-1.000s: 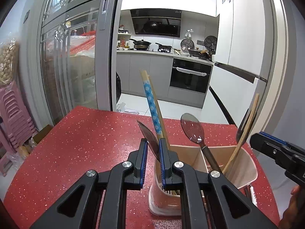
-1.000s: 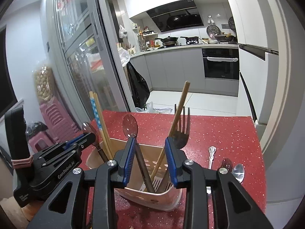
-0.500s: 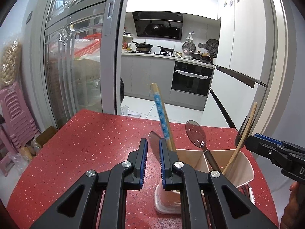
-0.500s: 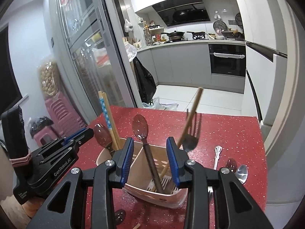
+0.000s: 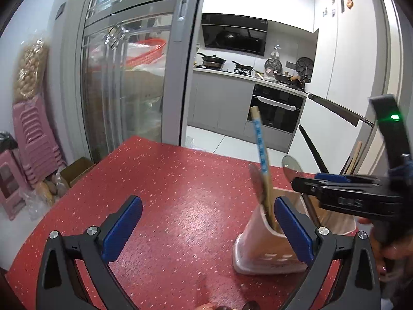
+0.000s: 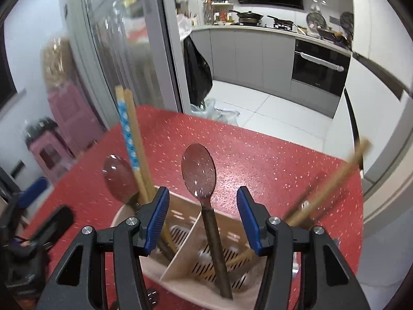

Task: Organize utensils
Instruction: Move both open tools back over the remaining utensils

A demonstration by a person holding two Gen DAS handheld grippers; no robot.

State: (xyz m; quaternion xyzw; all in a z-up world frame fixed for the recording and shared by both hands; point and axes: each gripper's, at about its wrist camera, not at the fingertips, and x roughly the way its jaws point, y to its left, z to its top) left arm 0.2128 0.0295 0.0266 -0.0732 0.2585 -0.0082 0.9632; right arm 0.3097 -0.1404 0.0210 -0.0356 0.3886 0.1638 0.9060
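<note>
Utensil holder [image 6: 180,266] — spoons [image 6: 198,170], chopsticks [image 6: 131,139] inside — both tongs gape.

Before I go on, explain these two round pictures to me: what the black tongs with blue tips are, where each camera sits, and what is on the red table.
No robot here: a person holds a two-finger gripper in each hand, and a fisheye camera on each one looks forward along its fingers.

The left picture comes from the left gripper. Its blue-padded fingers stand wide apart over the red table and hold nothing. The black shape at the right edge is the right gripper.

The other picture comes from the right gripper, looking down into a pale divided utensil holder. Its fingers are also open and empty.

The holder stands on the table with two dark spoons, chopsticks with a blue pattern and wooden chopsticks leaning right.
</note>
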